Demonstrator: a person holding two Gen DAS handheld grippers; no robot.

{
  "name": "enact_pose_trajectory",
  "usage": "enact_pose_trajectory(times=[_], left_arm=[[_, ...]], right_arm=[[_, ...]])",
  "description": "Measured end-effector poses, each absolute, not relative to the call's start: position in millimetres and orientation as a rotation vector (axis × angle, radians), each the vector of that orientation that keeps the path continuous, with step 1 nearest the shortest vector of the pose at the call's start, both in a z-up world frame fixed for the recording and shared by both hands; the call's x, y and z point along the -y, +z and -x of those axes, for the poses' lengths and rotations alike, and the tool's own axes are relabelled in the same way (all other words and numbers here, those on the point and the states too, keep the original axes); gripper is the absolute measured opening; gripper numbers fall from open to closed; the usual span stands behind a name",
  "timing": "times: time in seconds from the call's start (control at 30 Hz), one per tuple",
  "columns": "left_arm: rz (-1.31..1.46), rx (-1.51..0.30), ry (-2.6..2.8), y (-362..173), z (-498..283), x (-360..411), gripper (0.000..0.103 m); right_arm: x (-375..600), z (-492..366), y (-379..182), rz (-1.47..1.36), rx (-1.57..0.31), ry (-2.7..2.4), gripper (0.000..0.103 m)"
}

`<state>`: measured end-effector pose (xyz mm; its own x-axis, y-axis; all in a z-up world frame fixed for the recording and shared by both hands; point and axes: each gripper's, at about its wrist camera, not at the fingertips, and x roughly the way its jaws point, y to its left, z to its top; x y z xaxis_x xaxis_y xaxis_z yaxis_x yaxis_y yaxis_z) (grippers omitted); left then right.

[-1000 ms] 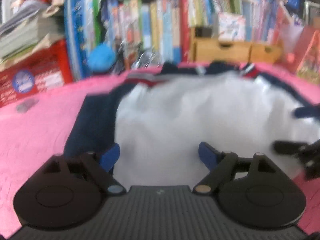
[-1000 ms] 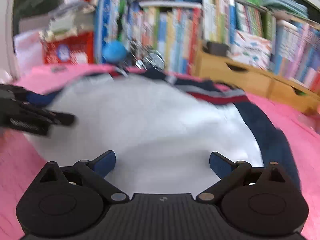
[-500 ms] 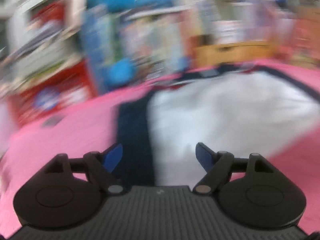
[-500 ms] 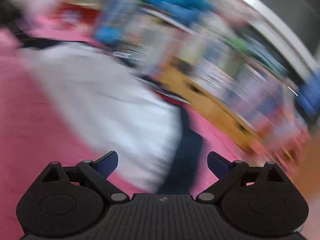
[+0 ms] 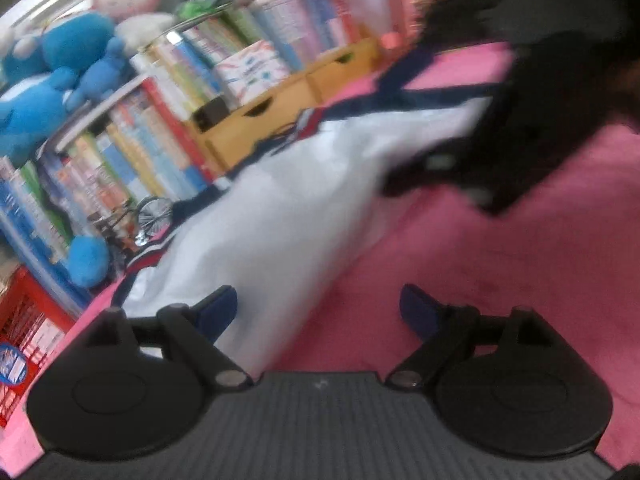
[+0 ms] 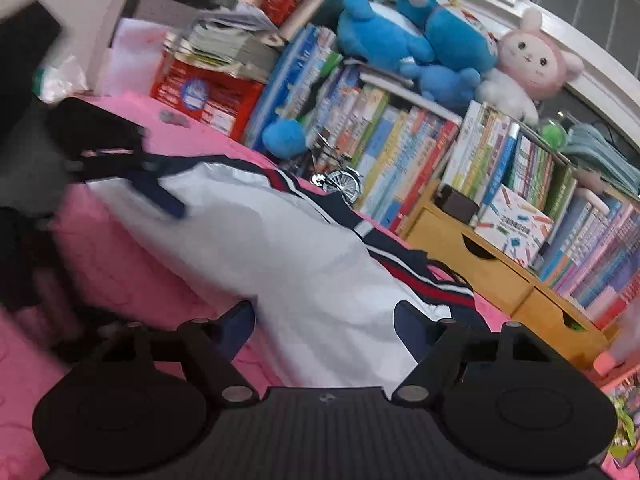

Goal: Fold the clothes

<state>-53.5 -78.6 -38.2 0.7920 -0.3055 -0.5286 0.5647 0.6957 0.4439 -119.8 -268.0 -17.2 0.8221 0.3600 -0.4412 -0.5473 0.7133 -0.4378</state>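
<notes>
A white garment (image 5: 280, 208) with navy sleeves and red-and-white striped trim lies spread on the pink bedcover (image 5: 500, 272). My left gripper (image 5: 316, 312) hovers low over its near edge. Its jaws are closing, with white cloth by the left finger and pink cover by the right, and nothing is pinched. My right gripper (image 6: 324, 324) stands at the other end of the garment (image 6: 288, 248). Its jaws are closing with white cloth between them, and the pads are off the cloth. The other tool's blurred black body (image 5: 520, 140) shows over the garment's far end.
A crowded bookshelf (image 6: 400, 152) lines the bed's far side, with blue plush toys (image 6: 392, 44) and a pink plush (image 6: 532, 60) on top. Wooden drawer boxes (image 6: 480, 256), a small metal bicycle model (image 6: 340, 180) and a red box (image 6: 204, 96) stand against the bed's edge.
Both views have rolled and swung sideways. The garment, earlier straight ahead of each gripper, now stretches diagonally away from it. The right jaws stand narrower than before.
</notes>
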Motion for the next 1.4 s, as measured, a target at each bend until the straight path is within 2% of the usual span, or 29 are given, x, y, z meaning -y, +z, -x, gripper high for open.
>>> enact_pose_trajectory(times=[0.03, 0.13, 0.17, 0.2, 0.23, 0.27, 0.3, 0.37, 0.4, 0.5, 0.7, 0.83, 0.97, 1.27, 1.33, 1.4], left_arm=[[-0.621, -0.438, -0.468, -36.9, 46.9, 78.0, 0.066], [-0.544, -0.449, -0.493, -27.2, 37.1, 69.9, 0.056], [-0.538, -0.447, -0.506, -25.5, 37.0, 68.5, 0.056], [-0.572, -0.444, -0.511, -27.6, 38.0, 69.7, 0.055], [-0.612, -0.440, -0.516, -30.3, 39.3, 71.4, 0.050], [-0.681, -0.440, -0.504, -36.1, 39.2, 73.5, 0.040], [-0.737, -0.438, -0.479, -41.4, 37.6, 73.8, 0.035], [-0.824, -0.439, -0.440, -49.0, 32.6, 69.4, 0.022], [-0.841, -0.448, -0.421, -49.6, 30.1, 62.8, 0.021], [-0.842, -0.492, -0.369, -51.4, 24.3, 37.2, 0.017], [-0.783, -0.526, -0.319, -51.2, 25.3, 6.4, 0.016], [-0.641, -0.583, -0.299, -37.6, 30.1, 2.4, 0.009], [-0.520, -0.569, -0.336, -13.5, 60.3, -9.6, 0.008], [-0.674, -0.613, -0.393, -29.0, 95.6, -31.3, 0.018], [-0.687, -0.622, -0.387, -27.5, 99.8, -36.6, 0.022], [-0.713, -0.630, -0.374, -25.7, 105.0, -43.3, 0.028]], right_arm=[[264.0, 124.5, -23.2, 0.644, -0.334, 0.520, 0.076], [250.2, 136.9, -41.9, 0.803, -0.323, 0.533, 0.076], [242.2, 135.1, -48.4, 0.831, -0.324, 0.527, 0.075], [234.7, 130.4, -53.5, 0.849, -0.319, 0.522, 0.067], [228.1, 125.2, -57.2, 0.864, -0.313, 0.518, 0.058], [222.8, 118.7, -59.0, 0.880, -0.314, 0.515, 0.048], [218.7, 112.1, -60.2, 0.898, -0.326, 0.522, 0.029], [219.9, 104.6, -60.4, 0.932, -0.335, 0.534, 0.021], [225.9, 103.9, -60.8, 0.964, -0.330, 0.526, 0.018], [252.4, 97.9, -63.7, 1.022, -0.346, 0.483, 0.018], [334.1, 68.9, -77.9, 0.964, -0.471, 0.301, 0.019], [352.2, 84.0, -61.8, 0.836, -0.448, 0.261, 0.011], [366.7, 106.7, -36.9, 0.731, -0.373, 0.255, 0.010], [400.9, 139.2, -69.6, 0.827, -0.476, 0.322, 0.019], [410.6, 141.9, -67.2, 0.802, -0.485, 0.311, 0.030], [420.9, 144.9, -66.0, 0.787, -0.497, 0.285, 0.031]])
